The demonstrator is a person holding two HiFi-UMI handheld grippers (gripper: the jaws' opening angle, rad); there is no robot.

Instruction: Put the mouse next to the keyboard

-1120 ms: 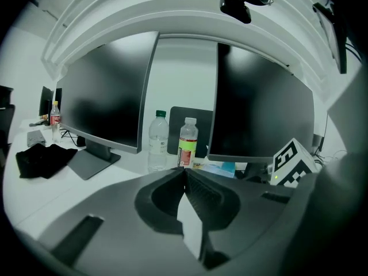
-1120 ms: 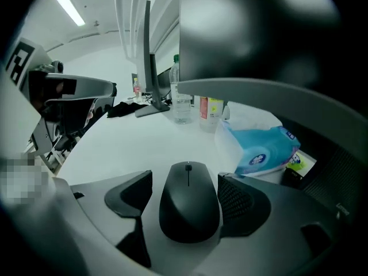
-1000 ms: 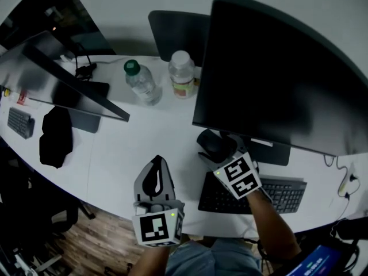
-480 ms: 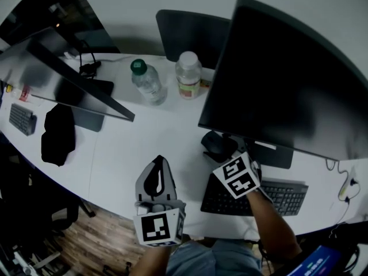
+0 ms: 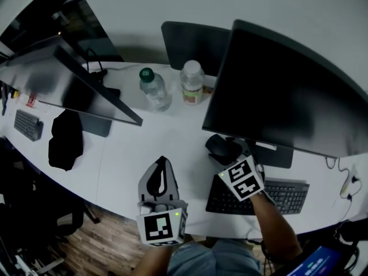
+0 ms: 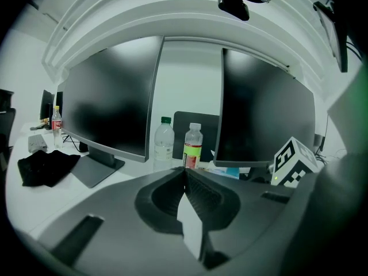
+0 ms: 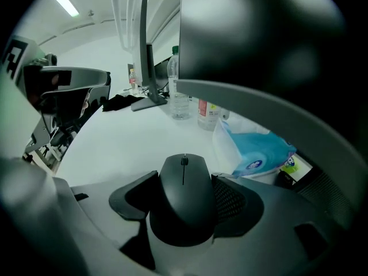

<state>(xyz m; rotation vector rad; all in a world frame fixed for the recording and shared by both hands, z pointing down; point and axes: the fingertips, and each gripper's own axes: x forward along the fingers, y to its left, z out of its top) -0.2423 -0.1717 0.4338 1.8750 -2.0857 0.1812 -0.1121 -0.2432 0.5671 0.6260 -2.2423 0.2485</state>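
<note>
On my right gripper [image 7: 183, 181] the jaws have just been closing and now press both sides of the dark grey rounded mouse [image 7: 183, 209] between them.

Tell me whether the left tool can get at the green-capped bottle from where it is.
Probably yes. Only bare desk lies between the left tool and the green-capped bottle; its jaws are together, so they must open first.

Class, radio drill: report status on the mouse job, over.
Left gripper shut, empty. Right gripper jaws have just been closing, pads on mouse. Mouse on desk behind keyboard. Tissue pack close beside it.
</note>
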